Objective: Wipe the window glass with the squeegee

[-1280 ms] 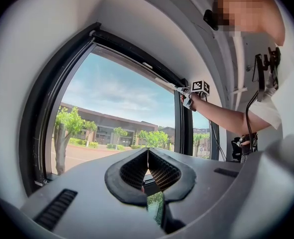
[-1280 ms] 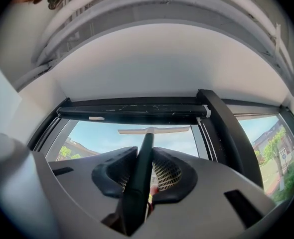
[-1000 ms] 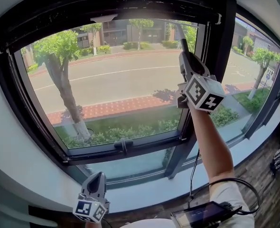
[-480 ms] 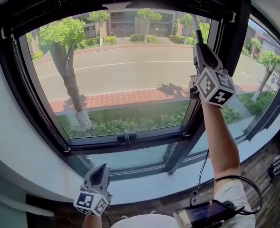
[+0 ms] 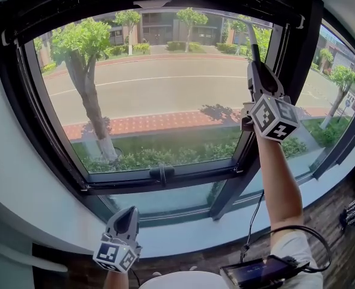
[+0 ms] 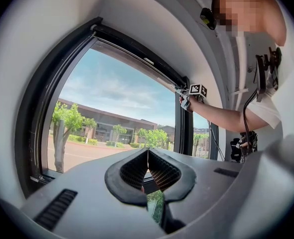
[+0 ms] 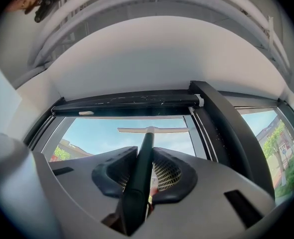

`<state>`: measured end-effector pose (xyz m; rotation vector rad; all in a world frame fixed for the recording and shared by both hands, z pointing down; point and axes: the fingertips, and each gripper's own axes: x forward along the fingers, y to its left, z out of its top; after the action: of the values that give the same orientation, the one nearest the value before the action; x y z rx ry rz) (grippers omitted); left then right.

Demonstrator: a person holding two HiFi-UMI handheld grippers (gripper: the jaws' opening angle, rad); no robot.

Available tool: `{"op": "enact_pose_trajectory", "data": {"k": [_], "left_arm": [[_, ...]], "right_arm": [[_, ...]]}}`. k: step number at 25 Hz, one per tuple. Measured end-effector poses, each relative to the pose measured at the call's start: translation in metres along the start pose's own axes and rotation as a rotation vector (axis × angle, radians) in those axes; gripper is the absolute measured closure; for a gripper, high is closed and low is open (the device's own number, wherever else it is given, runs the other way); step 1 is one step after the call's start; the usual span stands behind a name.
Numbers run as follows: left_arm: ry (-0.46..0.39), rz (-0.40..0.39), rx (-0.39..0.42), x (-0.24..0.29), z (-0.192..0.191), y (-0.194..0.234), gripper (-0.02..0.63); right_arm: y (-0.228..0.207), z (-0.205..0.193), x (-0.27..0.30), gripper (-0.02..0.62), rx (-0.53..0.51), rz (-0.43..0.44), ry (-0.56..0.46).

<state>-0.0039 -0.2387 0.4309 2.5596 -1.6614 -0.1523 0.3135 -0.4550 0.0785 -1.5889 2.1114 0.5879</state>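
The right gripper's (image 7: 144, 159) ribbed pads (image 7: 170, 175) are clamped on the dark handle of the squeegee (image 7: 147, 146), which runs up between them and away from the camera. It ends in a pale blade (image 7: 152, 130) that lies crosswise high on the window glass (image 7: 112, 128), just below the black top rail of the frame (image 7: 132, 102). No view shows for certain whether the blade's edge touches the pane. In the head view this gripper (image 5: 257, 80) is raised at the right side of the large pane, close to the dark upright post (image 5: 298, 47) that parts it from the narrower pane further right. The person's bare forearm (image 5: 275, 179) reaches up to it from below. The left gripper's (image 6: 147, 156) pads (image 6: 163, 172) are pressed together with nothing between them. In the head view it (image 5: 124, 218) hangs low at the near left, in front of the pale sill (image 5: 183, 238) and well apart from the squeegee. A black latch handle (image 5: 162, 173) sits at the middle of the lower rail, with a shallower strip of glass beneath it. A dark device with a screen (image 5: 256, 273) and a looping cable (image 5: 310, 233) sit at the near right by the person's body. Beyond the glass are a tree (image 5: 81, 53), a road (image 5: 165, 89) and a brick-red path (image 5: 165, 124).
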Motion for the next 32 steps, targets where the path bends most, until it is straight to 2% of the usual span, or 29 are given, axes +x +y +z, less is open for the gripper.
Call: {"op": "enact_pose_trajectory", "data": {"k": [13,32], "left_arm": [[0.017,-0.026,0.008,0.008,-0.005,-0.005,0.588],[0.037,-0.024,0.004,0.007,-0.015,-0.005,0.588]], "right_arm": [[0.003,-0.039,-0.028,0.494,0.025,0.017,0.053],[0.010,-0.102,-0.084,0.494,0.037,0.016,0.149]]}}
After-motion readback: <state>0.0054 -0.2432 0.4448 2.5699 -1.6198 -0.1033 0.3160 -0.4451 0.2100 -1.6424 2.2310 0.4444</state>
